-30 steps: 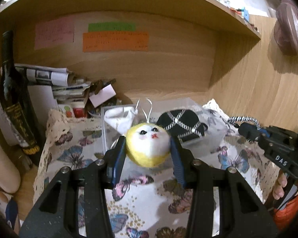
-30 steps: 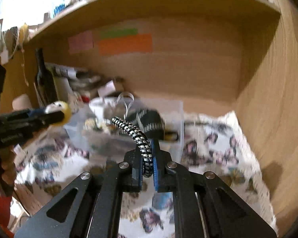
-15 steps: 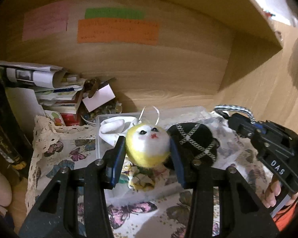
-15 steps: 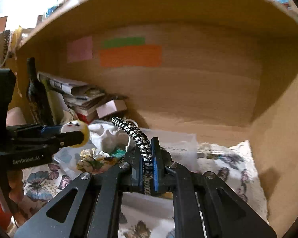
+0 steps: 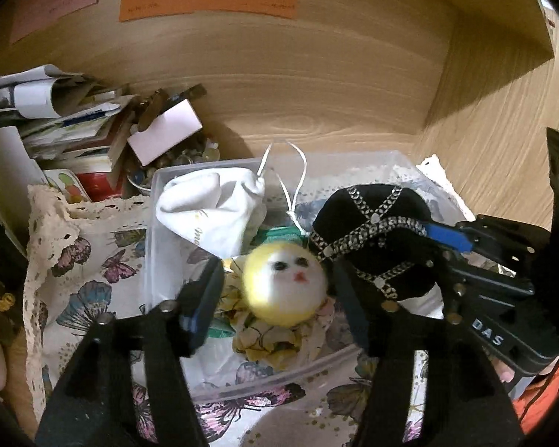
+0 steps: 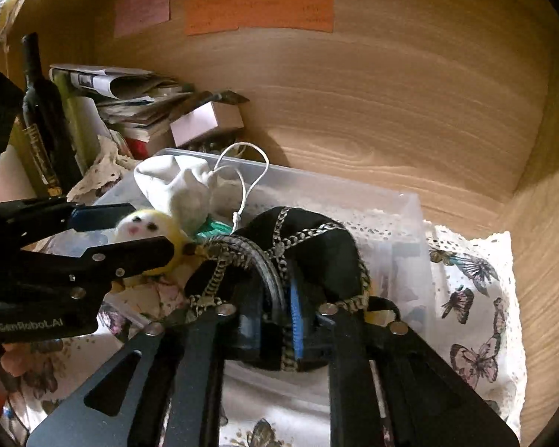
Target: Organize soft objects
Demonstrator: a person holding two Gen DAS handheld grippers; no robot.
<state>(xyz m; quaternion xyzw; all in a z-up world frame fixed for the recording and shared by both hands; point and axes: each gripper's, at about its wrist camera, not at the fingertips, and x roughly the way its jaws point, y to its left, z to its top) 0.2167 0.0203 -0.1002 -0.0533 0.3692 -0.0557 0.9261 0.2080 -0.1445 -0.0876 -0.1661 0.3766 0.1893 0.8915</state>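
A clear plastic bin (image 5: 242, 383) stands on the butterfly cloth and holds a white drawstring pouch (image 5: 212, 208), a black pouch with chain trim (image 5: 369, 238) and a floral scrunchie (image 5: 275, 339). My left gripper (image 5: 279, 294) is open over the bin, and the yellow plush ball with a face (image 5: 285, 285) sits loose between its fingers, blurred. My right gripper (image 6: 275, 298) is shut on a black-and-white braided band (image 6: 257, 257), low over the black pouch (image 6: 316, 246). The ball (image 6: 145, 227) and bin (image 6: 410, 223) also show in the right wrist view.
A stack of papers and books (image 5: 67, 126) and a dish of coins (image 5: 182, 160) sit behind the bin at the left. A dark bottle (image 6: 44, 111) stands at far left. The wooden back wall (image 5: 316, 85) and side wall (image 6: 548, 260) close the alcove.
Both grippers have moved forward and down over the bin. The left jaws have opened wider, letting go of the yellow ball. The right gripper has lowered the braided band onto the black pouch.
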